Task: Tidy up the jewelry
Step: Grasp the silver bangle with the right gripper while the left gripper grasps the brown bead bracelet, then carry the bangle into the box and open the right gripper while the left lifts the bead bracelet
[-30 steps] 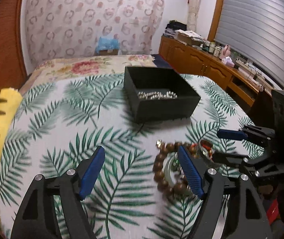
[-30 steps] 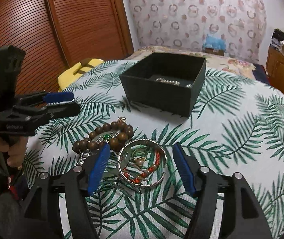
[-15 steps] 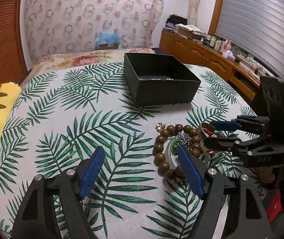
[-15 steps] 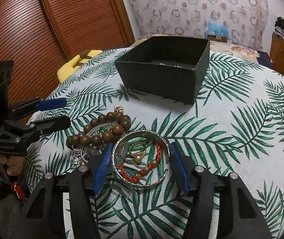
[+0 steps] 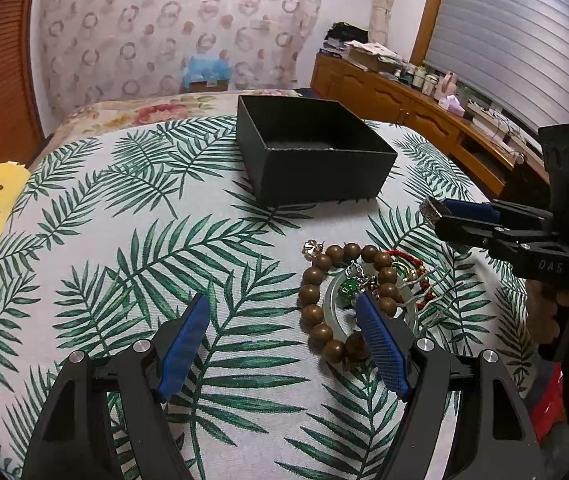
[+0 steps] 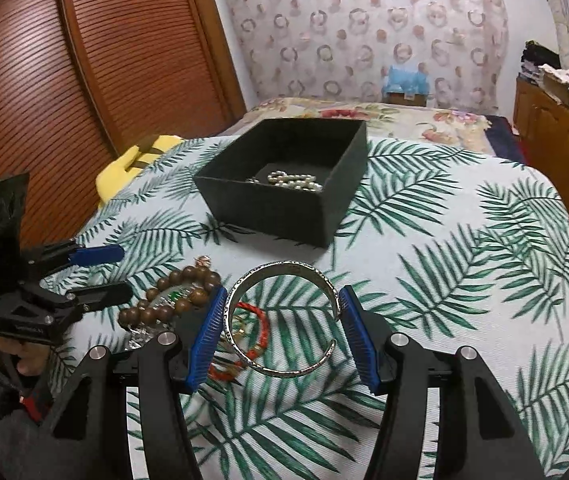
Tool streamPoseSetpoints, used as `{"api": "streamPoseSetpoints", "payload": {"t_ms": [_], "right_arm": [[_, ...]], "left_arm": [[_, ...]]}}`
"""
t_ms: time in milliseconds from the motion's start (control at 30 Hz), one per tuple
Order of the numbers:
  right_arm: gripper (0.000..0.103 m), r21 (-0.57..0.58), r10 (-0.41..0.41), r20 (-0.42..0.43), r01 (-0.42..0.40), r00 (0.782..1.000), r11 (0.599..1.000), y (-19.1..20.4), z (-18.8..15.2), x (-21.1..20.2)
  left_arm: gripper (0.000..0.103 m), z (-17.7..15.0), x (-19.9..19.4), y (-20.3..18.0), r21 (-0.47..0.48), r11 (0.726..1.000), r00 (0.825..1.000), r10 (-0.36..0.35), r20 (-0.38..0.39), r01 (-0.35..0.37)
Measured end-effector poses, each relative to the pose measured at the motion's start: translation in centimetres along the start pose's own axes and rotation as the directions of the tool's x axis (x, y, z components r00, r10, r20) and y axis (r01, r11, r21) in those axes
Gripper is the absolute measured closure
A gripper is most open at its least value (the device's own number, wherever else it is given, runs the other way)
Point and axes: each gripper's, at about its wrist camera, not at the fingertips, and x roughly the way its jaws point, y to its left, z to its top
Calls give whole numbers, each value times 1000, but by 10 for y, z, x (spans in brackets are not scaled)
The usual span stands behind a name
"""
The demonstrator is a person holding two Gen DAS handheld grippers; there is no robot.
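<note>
In the right wrist view, the left gripper (image 6: 102, 274) sits at the far left edge of the frame, its jaws spread and holding nothing, just beside the wooden bead bracelet (image 6: 172, 300) lying on the palm-leaf cloth (image 6: 464, 280). In the left wrist view that bracelet lies right of centre, looped over a pale jade bangle (image 5: 334, 308) with a green charm and a red cord tangled in beside it.

Moving rightward to the lower middle of the right wrist frame, the right gripper (image 6: 280, 332) has the silver cuff bangle (image 6: 284, 320) pinched across its width between the blue pads (image 6: 206, 334), and it appears raised off the cloth. A red cord bracelet (image 6: 250, 332) shows through the cuff's ring; whether it is snagged on the cuff cannot be told.

Above centre stands the black box (image 6: 280, 220), open, with a pearl strand (image 6: 294, 181) already on its floor.

To do this carry well, keep the squeeze light and steady, since an open cuff probably flexes and can spring out sideways. Lift clear of the tangle first, watching that the red cord does not trail along. Then travel over the near wall of the box, lower inside beside the pearls, and only then release.
</note>
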Motion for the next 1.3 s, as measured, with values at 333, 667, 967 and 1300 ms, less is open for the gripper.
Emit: {"api": "streamPoseSetpoints", "payload": {"t_ms": [333,667,967,1300], "right_arm": [[43,-57,-107,-24,105,994,993,-2,-14,7],[43,-52,-136,-41,134,990,990,-4,-17,10],[43,-62,-172,-55,168,984,984,-2,-17,15],[43,-59,-180,-77,176,981,983,-3,-16,20]], "left_arm": [[69,7,12,0,19,999,999,-37,-38,38],[77,11,26,-7,64,997,995,-39,-93,45],[87,17,41,-17,126,992,993,1,-114,13],[90,30,1,-36,147,989,1000,-13,23,10]]}}
